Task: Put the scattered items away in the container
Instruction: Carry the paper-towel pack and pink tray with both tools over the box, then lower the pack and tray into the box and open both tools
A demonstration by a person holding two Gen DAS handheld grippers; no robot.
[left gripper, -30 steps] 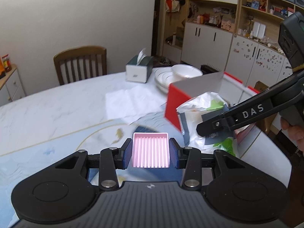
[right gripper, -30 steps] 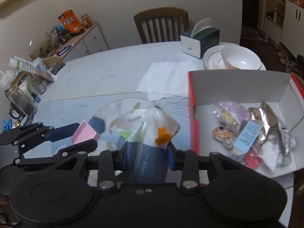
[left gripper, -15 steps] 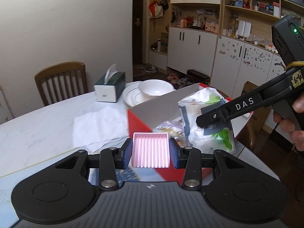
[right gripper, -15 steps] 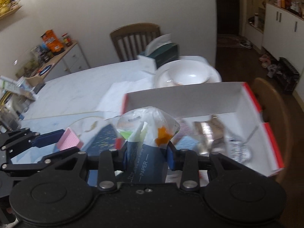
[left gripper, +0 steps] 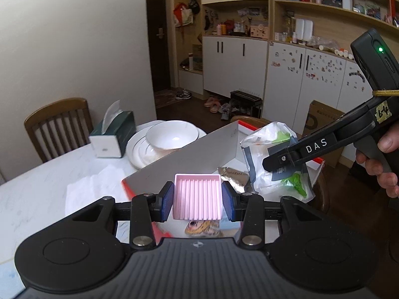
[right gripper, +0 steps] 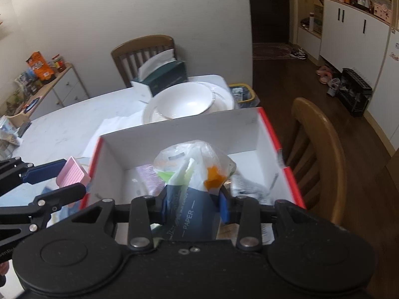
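The container is a cardboard box (right gripper: pixel 189 129) with white inner walls and red outer faces, standing open on the marble-patterned table (right gripper: pixel 74 122). Through the left wrist view a crinkled silver foil packet (left gripper: pixel 233 174) lies on its floor just beyond the left fingertips, and a printed orange-and-black wrapper (left gripper: pixel 202 226) shows below them. In the right wrist view the box contents are blurred; a pale purple striped packet (right gripper: pixel 147 177) sits just left of the right fingers.

The left gripper (left gripper: pixel 197 199) has its blue-padded fingers (left gripper: pixel 166 200) pressed against both sides of a pink tray (left gripper: pixel 197 196), a small square plastic piece with raised parallel ridges and a low rim. It is held level between the pads, above the box's near corner.

The right gripper (right gripper: pixel 193 205) clamps a plastic bag (right gripper: pixel 197 164), thin and translucent, crumpled, with green and orange pieces inside and a dark blue paper sleeve printed "PAPER" at the pinch. The bag bulges forward past the fingertips and hangs over the open box, inside its walls.

Beyond the box stand a white bowl (right gripper: pixel 185 103) stacked on plates (left gripper: pixel 137 149), and a dark green tissue box (left gripper: pixel 112 135).
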